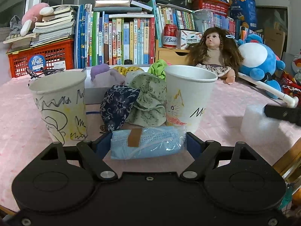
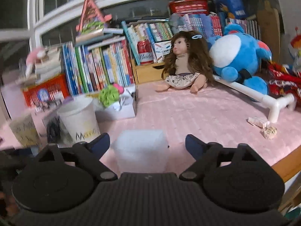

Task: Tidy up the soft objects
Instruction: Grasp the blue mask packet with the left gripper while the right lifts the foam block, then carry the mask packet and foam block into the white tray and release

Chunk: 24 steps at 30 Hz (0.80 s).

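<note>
My left gripper (image 1: 148, 143) is shut on a blue pack of face masks (image 1: 150, 146) in clear plastic with a brown tape strip, held low over the pink tabletop. Just beyond it, a navy floral cloth (image 1: 118, 107) and a green floral cloth (image 1: 148, 101) are bunched between two drawn-on paper cups (image 1: 58, 105) (image 1: 188, 96). In the right wrist view my right gripper (image 2: 147, 144) stands open around a translucent white soft block (image 2: 141, 150), with a gap on its right side. That same block (image 1: 257, 122) shows at the right of the left wrist view.
A white box (image 2: 120, 113) behind the cups holds purple, yellow-dotted and green soft items. A doll (image 2: 186, 64), a blue plush (image 2: 239, 58) and a white pipe (image 2: 263, 98) lie at the back right. Books and a red crate (image 1: 41, 60) line the back. The wooden table edge (image 2: 286, 165) is at the right.
</note>
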{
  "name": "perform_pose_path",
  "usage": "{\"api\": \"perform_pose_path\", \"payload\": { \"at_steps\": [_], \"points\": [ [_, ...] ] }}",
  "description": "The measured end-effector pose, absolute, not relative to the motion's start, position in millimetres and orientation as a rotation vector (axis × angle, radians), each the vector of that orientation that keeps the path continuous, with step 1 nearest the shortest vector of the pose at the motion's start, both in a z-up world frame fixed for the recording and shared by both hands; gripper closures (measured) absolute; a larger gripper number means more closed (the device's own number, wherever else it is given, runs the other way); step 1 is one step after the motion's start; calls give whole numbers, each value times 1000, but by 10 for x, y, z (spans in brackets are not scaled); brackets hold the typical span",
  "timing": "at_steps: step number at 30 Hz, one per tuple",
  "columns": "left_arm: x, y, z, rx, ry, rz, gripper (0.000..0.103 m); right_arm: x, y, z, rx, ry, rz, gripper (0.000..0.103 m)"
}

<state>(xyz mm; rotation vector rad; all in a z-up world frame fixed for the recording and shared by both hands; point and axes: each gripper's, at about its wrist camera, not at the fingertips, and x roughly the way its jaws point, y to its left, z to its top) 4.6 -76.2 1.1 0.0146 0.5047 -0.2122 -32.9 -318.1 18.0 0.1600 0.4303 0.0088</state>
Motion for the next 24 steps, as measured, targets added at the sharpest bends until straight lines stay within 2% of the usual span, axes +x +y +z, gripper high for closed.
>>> {"api": "perform_pose_path", "payload": {
  "at_steps": [7,10,11,12,24],
  "points": [
    [54,-799,47,36,492,-219,22,-191,-2753,38,50,439,-67,7],
    [52,-784,83,35,488,-225,22,-165,-2671,18,38,442,-92,21],
    [48,-777,100,35,484,-227,22,-168,-2655,17,34,443,-101,33],
    [43,-767,119,34,480,-229,23,-163,-2642,25,27,442,-116,38],
    [-80,-672,595,31,403,-295,24,-171,-2680,525,-5,311,-108,38]
  ]
}}
